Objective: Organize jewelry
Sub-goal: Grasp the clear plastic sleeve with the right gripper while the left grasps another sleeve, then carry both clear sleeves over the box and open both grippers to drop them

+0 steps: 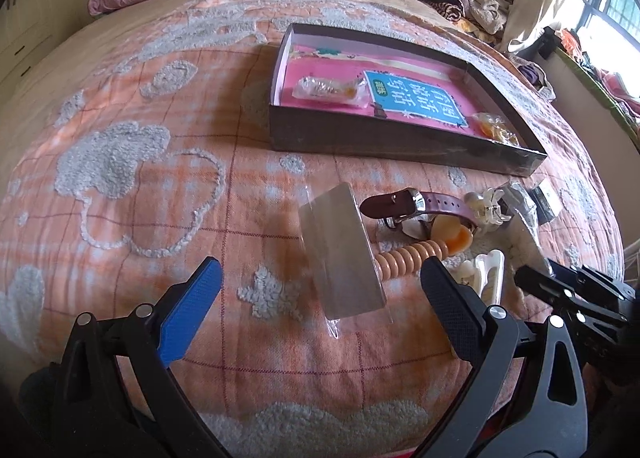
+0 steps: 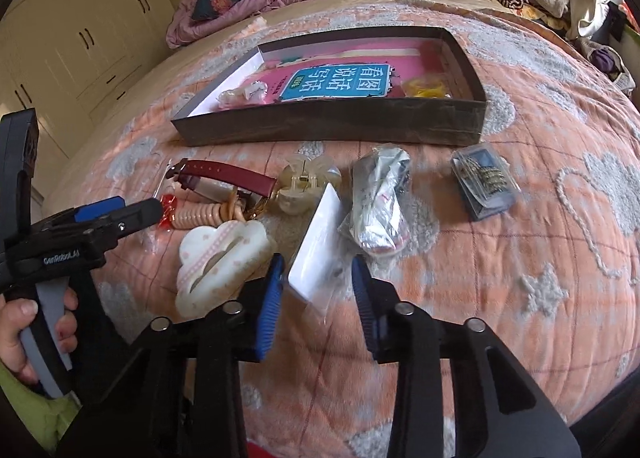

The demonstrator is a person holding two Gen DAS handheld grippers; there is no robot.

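Flat glossy packet (image 2: 316, 254) (seemingly plastic), ribbed bangle (image 2: 200, 216)

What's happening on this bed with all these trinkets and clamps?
A person is sorting jewelry on a bed, with a handheld gripper in each hand. The right gripper has a bagged white card between its open fingers, not clearly pinched. The left gripper is open near the bead bracelet. The watch and cloud hair clip lie outside the box.
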